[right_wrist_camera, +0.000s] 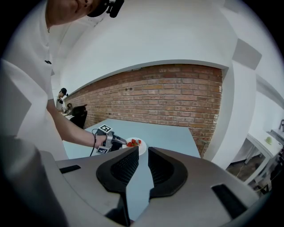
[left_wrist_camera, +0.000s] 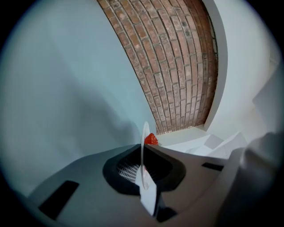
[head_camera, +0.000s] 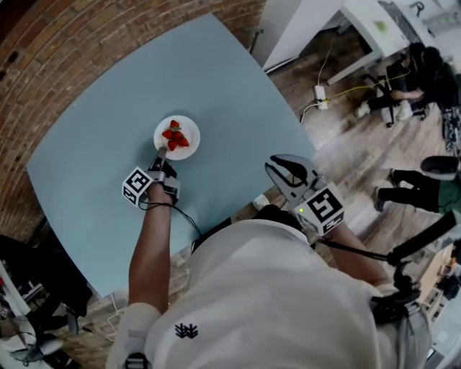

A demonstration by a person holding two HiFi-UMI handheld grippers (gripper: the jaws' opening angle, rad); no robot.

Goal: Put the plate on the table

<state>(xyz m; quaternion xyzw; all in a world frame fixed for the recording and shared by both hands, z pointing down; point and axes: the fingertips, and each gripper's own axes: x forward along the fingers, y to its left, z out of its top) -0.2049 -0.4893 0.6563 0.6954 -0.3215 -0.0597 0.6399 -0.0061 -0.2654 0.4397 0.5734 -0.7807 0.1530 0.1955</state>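
A small white plate (head_camera: 189, 123) with several strawberries (head_camera: 175, 137) is over the middle of the light blue table (head_camera: 223, 79). My left gripper (head_camera: 163, 153) is shut on the plate's near rim. In the left gripper view the plate (left_wrist_camera: 143, 150) shows edge-on between the jaws, with one strawberry (left_wrist_camera: 151, 139) behind it. I cannot tell whether the plate rests on the table or hangs just above it. My right gripper (head_camera: 282, 175) hangs in the air off the table's right edge, open and holding nothing. From the right gripper view the plate (right_wrist_camera: 142, 148) lies beyond that gripper (right_wrist_camera: 142, 170).
A curved brick wall (head_camera: 86, 36) borders the table's far side. Right of the table, on the wooden floor, are a power strip with cables (head_camera: 321, 96), a white desk (head_camera: 367, 21) and people's legs (head_camera: 410, 187). Dark gear (head_camera: 36, 288) sits at the table's near left corner.
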